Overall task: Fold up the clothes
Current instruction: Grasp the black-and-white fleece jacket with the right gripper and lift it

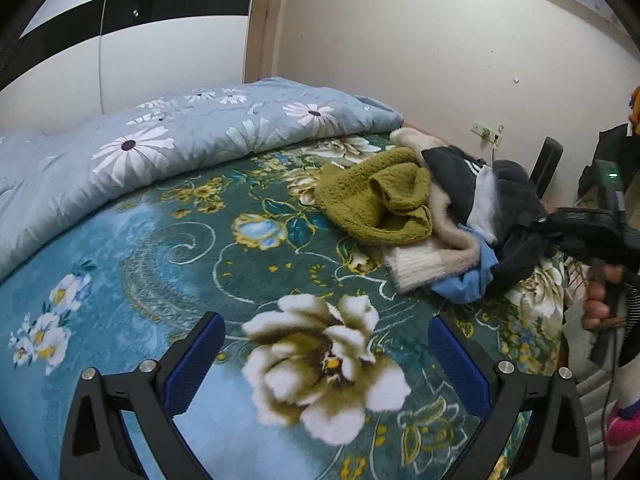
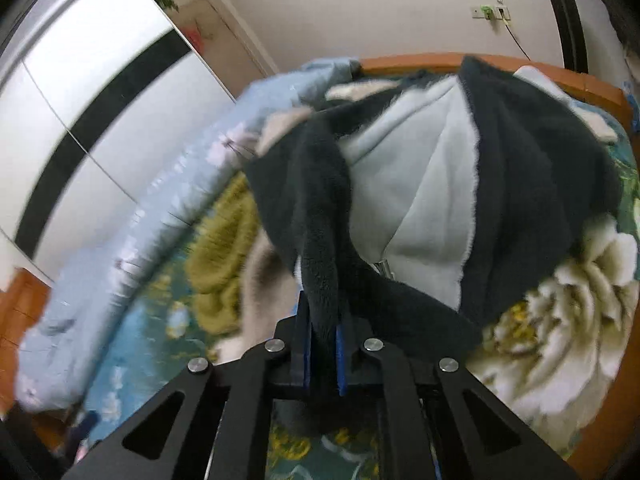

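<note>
While nothing on the bed [image 1: 168, 248] looks folded yet, I'd call this the very start. My right gripper [image 2: 324, 344] is pinched tight on a strip of the dark fleece [image 2: 532, 168], which hangs off it w/ the pale lining showing, part lifted from the pile [image 1: 420, 208]. The left gripper [image 1: 326, 364] is wide, nothing between its pads, hovering over bare blanket near the bed's front. Pile sits toward the bed's right side: green knit [image 1: 376, 200], cream sweater [image 1: 416, 268], blue item [image 1: 464, 284], all crumpled. Left to do, imo: pull fleece clear, spread flat, fold, then the rest.
</note>
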